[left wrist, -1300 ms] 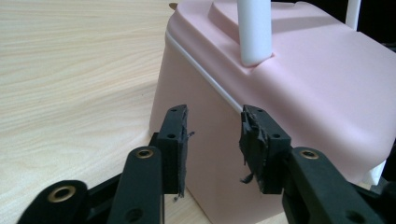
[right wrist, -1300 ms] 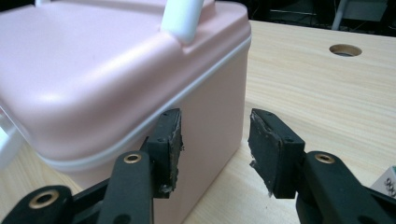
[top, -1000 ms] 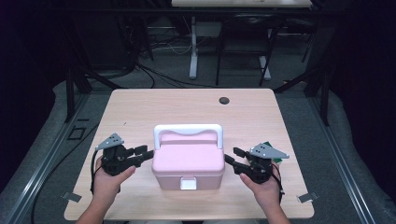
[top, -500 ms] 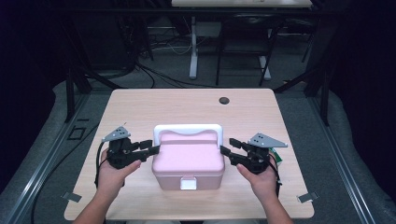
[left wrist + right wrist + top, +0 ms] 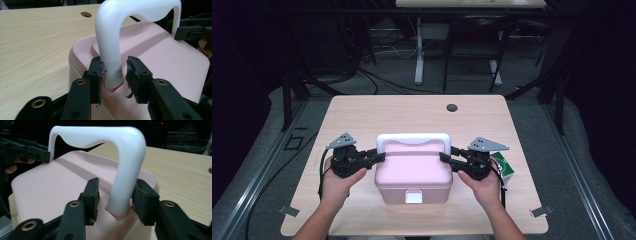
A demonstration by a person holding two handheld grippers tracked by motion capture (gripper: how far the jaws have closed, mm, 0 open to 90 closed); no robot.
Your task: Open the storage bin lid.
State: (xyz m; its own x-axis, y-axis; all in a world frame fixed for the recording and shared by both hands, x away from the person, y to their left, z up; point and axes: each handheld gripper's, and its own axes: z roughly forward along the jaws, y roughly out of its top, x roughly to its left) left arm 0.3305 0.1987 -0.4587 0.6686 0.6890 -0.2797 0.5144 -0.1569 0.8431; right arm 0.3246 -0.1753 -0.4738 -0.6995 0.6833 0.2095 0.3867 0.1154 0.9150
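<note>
Pink lidded box [image 5: 413,172], near front table edge [image 5: 412,231]: left gripper [image 5: 115,75] and right gripper [image 5: 115,200] spread, closing astride white handle [image 5: 412,139] legs; pinch low, evenly.

No words or numbers can be read on anything here. The small green packet [image 5: 503,167] has marks, but they are too small to read

The wooden table [image 5: 377,112] is pale, with a round cable hole [image 5: 452,107] near its far edge. It stands on grey carpet [image 5: 272,130], ringed by dark metal floor rails [image 5: 252,195]. Beyond it the room sinks into darkness (barely any light back there), where a second desk [image 5: 419,50] on white legs stands among loose black cables [image 5: 382,82].
</note>
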